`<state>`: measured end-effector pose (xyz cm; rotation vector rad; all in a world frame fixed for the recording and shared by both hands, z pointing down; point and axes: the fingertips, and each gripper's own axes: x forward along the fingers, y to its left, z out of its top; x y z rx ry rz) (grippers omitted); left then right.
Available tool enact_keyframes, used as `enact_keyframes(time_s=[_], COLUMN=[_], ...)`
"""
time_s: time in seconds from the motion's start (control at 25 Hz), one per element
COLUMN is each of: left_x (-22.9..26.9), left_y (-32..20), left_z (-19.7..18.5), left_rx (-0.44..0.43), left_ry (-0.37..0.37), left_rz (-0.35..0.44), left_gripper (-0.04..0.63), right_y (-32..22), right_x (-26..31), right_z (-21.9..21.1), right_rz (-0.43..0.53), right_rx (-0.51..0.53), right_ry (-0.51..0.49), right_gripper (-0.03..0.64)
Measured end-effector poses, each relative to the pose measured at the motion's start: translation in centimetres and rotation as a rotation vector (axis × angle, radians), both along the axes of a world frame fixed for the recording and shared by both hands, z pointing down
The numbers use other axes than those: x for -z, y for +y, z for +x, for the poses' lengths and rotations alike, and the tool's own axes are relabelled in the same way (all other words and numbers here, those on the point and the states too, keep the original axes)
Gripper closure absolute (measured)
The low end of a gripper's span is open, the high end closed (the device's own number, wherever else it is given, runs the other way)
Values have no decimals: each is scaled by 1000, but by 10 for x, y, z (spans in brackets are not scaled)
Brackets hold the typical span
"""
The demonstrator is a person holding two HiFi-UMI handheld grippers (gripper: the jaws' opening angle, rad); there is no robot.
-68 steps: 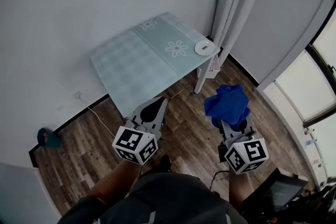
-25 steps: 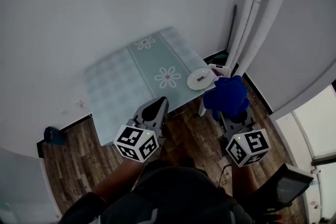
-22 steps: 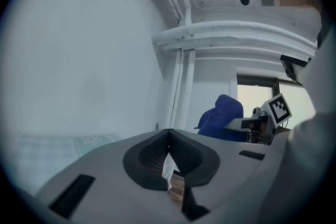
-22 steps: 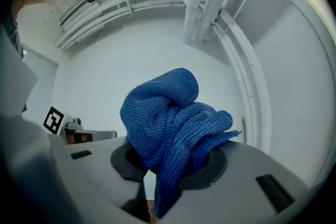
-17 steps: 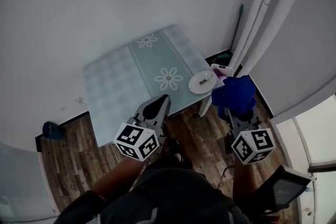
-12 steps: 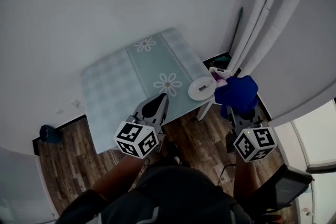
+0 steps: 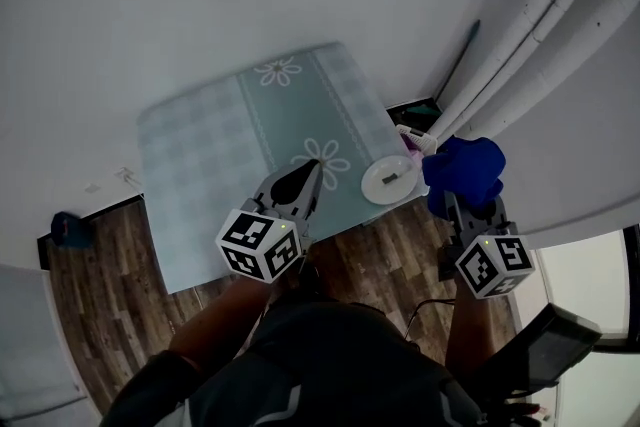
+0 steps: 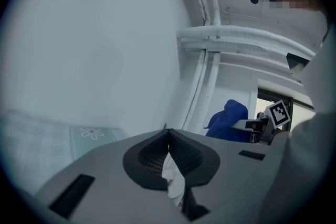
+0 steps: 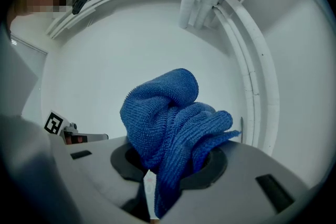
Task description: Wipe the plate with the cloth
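step: cloth (image 7: 462,170) to plate (image 7: 390,180) | right hand-held gripper (image 7: 468,208) clamps cloth, in air near plate at desk (image 7: 220,145) corner | left hand-held gripper (image 7: 301,177) closed, empty | we should lower cloth flat, press lightly so plate stays put

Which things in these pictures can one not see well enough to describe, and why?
The small dark thing on the plate: head view, too small to identify.
Whether the plate is dirty: too small in the head view, absent from both gripper views.
Tips of the right gripper: the blue cloth covers them in every view.
The blue thing on the floor: head view, too small.
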<state>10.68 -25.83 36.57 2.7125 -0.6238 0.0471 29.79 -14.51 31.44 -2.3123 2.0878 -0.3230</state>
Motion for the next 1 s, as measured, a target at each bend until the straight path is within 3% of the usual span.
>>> enact_keyframes(time_s=[0.44,0.52,0.6,0.88,1.0], left_x=[-82,-101,-123,-203,-233], left_y=[-11,-8,0,7,9], left_z=[34,47,64,99,110], left_rx=[20,19,9,96,128], left_ry=[-117,-140,-179,-293,-351], left_rz=[-151,-210,-261,-466,-506], left_gripper=[583,564,485,477,477], right_y=[-63,-73,-84,-114,-125], right_x=[-55,-71,-87,-143,-170], right_z=[9,17,27,36,26], right_rz=[-104,-126,-148,-217,-262], right_rx=[139,169,206,373,474], right_ry=[-8,-11,-11,-89,-105], right_gripper=[488,488,488,488,488])
